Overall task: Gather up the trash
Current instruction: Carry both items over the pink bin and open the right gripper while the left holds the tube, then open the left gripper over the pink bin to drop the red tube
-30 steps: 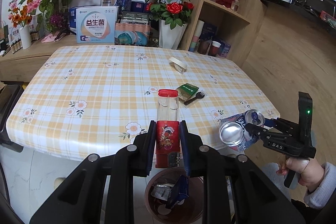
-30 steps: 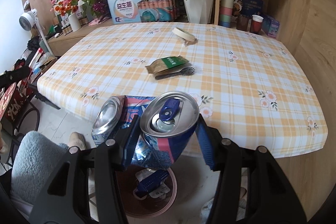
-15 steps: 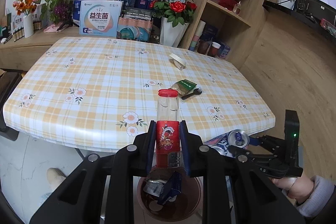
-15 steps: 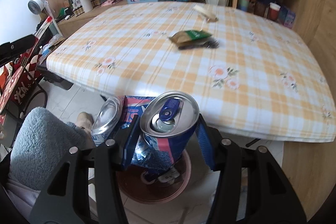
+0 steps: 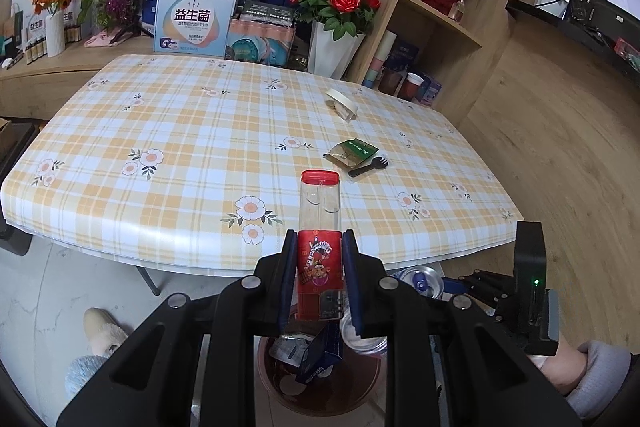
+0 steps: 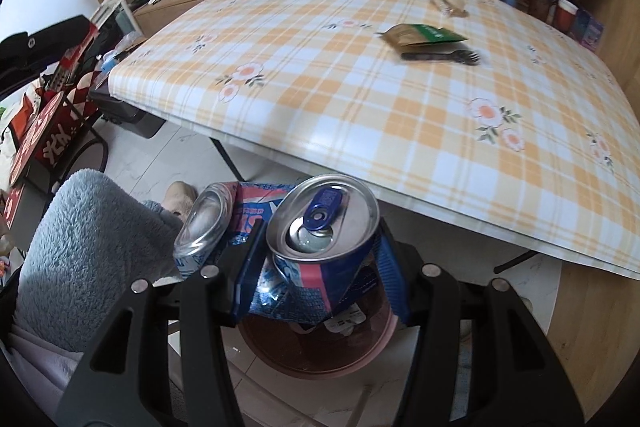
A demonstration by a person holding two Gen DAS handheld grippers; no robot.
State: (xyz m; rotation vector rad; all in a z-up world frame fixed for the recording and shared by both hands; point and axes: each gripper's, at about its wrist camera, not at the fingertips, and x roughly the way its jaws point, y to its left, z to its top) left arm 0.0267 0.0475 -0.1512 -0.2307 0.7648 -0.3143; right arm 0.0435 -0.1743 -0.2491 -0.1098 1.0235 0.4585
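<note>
My left gripper [image 5: 319,269] is shut on a clear plastic bottle [image 5: 319,223] with a red cap and red label, held above a brown trash bin [image 5: 320,383] on the floor. My right gripper [image 6: 320,267] is shut on a crushed blue drink can [image 6: 320,247], also above the bin [image 6: 316,347]; the can shows in the left wrist view [image 5: 422,279]. A green wrapper [image 5: 352,151], a black plastic fork [image 5: 368,167] and a white tape roll [image 5: 341,100] lie on the checked tablecloth [image 5: 192,147].
The bin holds several pieces of trash, among them a blue box [image 5: 320,355]. Flower vases, boxes and a wooden shelf [image 5: 440,7] stand behind the table. My slippered foot [image 5: 100,331] is on the floor left of the bin.
Both grippers have pulled back from the table and dropped lower, so bottle and can now hang over the bin instead of over the table edge.
</note>
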